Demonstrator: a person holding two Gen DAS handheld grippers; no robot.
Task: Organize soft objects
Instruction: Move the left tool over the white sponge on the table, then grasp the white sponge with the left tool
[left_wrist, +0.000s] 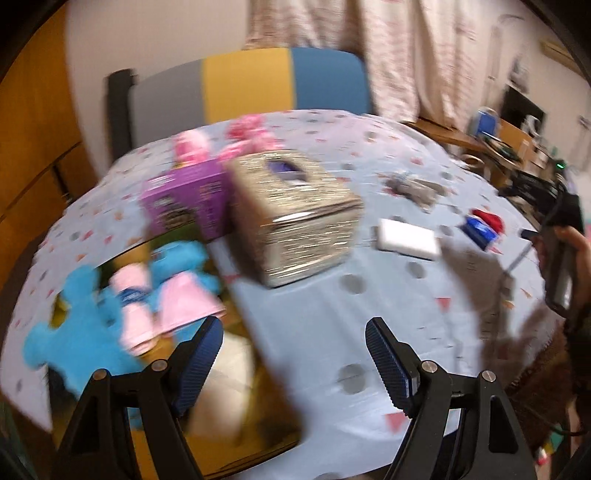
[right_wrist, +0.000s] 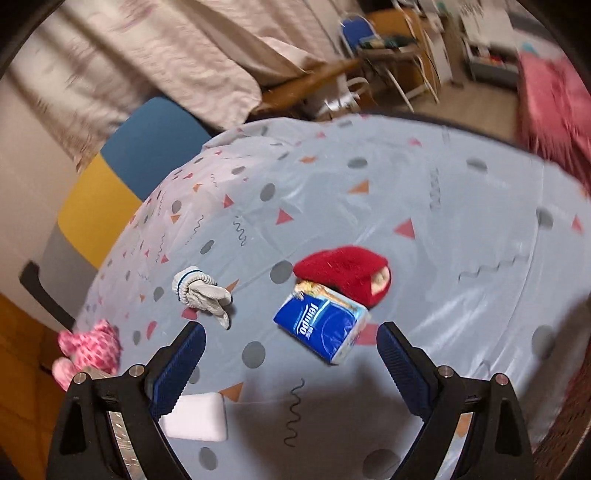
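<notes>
My left gripper (left_wrist: 295, 365) is open and holds nothing, hanging over the blue patterned tablecloth (left_wrist: 332, 314) beside an open brown box (left_wrist: 258, 439). In that box lie a blue plush toy (left_wrist: 85, 317) and pink cloths (left_wrist: 184, 299). My right gripper (right_wrist: 290, 365) is also open and empty. Just beyond its fingertips a blue tissue pack (right_wrist: 321, 325) leans against a red knit hat (right_wrist: 343, 273). A white glove (right_wrist: 201, 291) lies further left, and a white sponge (right_wrist: 195, 417) sits by the left finger. A pink plush (right_wrist: 88, 350) is at the table's far left edge.
A shiny woven tissue box (left_wrist: 295, 221) and a purple carton (left_wrist: 184, 199) stand mid-table behind the brown box. A chair with grey, yellow and blue panels (left_wrist: 251, 81) is behind the table. A hand (left_wrist: 580, 251) holds a dark device at the right edge. Both views are motion-blurred.
</notes>
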